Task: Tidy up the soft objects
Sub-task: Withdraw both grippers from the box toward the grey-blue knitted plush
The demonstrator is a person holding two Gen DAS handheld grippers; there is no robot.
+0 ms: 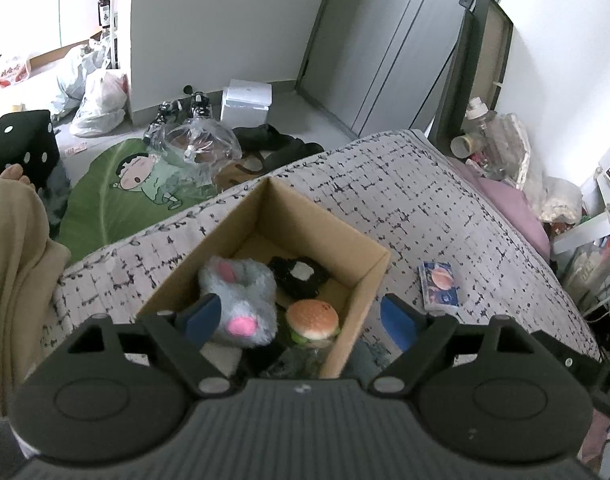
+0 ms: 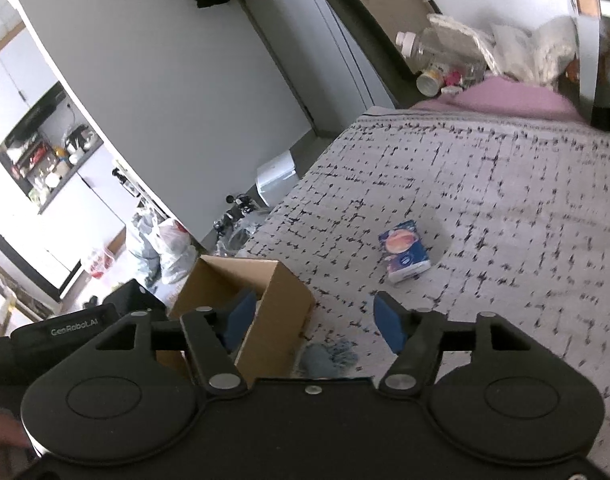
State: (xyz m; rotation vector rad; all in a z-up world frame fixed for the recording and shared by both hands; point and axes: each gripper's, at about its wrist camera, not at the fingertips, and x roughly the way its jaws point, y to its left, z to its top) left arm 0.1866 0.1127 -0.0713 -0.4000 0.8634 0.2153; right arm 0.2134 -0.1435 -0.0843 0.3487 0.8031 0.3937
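Note:
An open cardboard box (image 1: 369,268) stands on the patterned bed cover. It holds a grey plush with pink ears and nose (image 1: 241,300), a black and white plush (image 1: 301,276) and a soft burger toy (image 1: 313,320). My left gripper (image 1: 301,322) is open and empty above the box's near side. In the right wrist view the box (image 2: 273,320) is at lower left. My right gripper (image 2: 313,320) is open and empty, straddling the box's right wall. A blue-grey fuzzy soft thing (image 2: 329,356) lies on the bed beside the box, just under it.
A small blue tissue pack (image 1: 441,286) lies on the bed right of the box; it also shows in the right wrist view (image 2: 403,250). The bed cover (image 2: 485,200) stretches to the right. The floor at left holds bags, shoes, a green mat (image 1: 117,200) and a black dice cushion (image 1: 21,144).

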